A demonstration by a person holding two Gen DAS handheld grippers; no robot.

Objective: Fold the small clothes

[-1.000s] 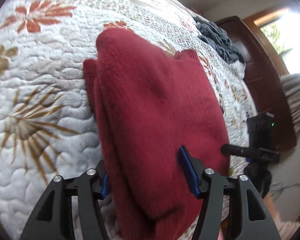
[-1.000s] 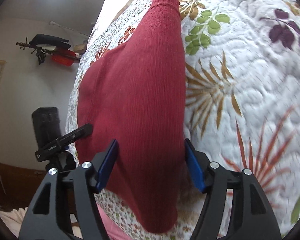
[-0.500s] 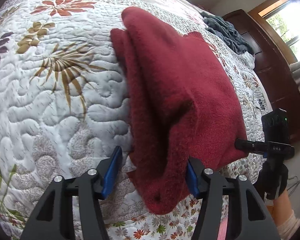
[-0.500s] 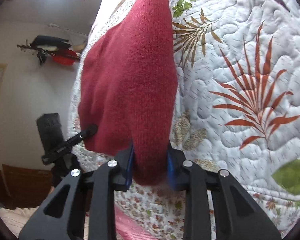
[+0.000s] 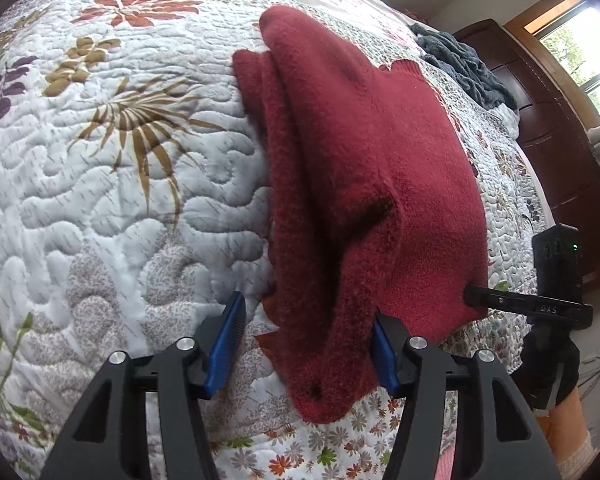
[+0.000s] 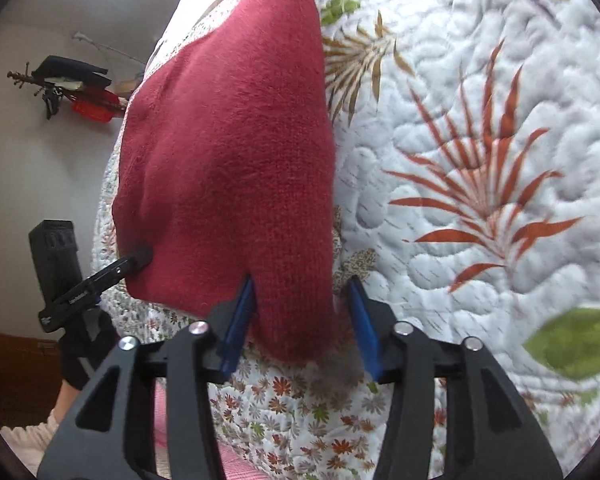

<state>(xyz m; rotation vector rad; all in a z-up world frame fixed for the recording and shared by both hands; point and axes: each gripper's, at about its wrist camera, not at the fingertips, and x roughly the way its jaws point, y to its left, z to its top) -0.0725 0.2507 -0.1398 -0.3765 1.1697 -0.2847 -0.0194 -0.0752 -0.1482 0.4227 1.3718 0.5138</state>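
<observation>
Two grippers spread wide at red sweater (image 5: 364, 184) hem, gripping nothing: left gripper (image 5: 306, 346) lower centre, right gripper (image 6: 302, 320) lower centre; sweater folded lengthwise on floral quilt (image 5: 120, 200), centre frame

Both wrist views close, sharing red sweater (image 5: 372, 184)

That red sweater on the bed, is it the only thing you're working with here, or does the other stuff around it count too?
Part of the job:
- red sweater
- left gripper, open
- right gripper, open
- quilt it lies on

Just lying about:
- dark grey garment at the far end of the bed
- wooden dresser
- red item on the wall shelf
</observation>
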